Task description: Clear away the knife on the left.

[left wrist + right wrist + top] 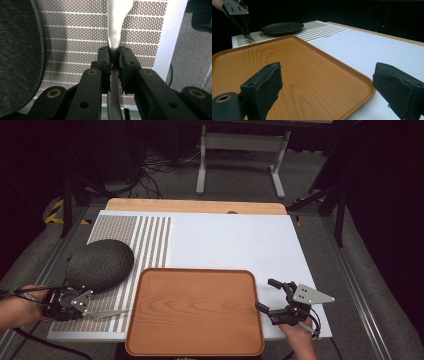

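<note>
While the left gripper (75, 304) clamps the knife (107, 313) by its handle at the table's (235, 242) near-left corner, the blade's long axis points toward the adjacent tray (195, 312). The right gripper (275, 302) stands released at the tray's right rim. Count: one knife, one tray, one dark plate (100, 264), one striped mat (150, 237).

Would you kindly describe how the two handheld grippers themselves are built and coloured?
Both are matte black. The left gripper and right gripper each carry a grey three-cornered plate dotted with small holes, and black cables trail from them. The left gripper view shows brass-coloured rivets on the linkages and ridged pads.
</note>
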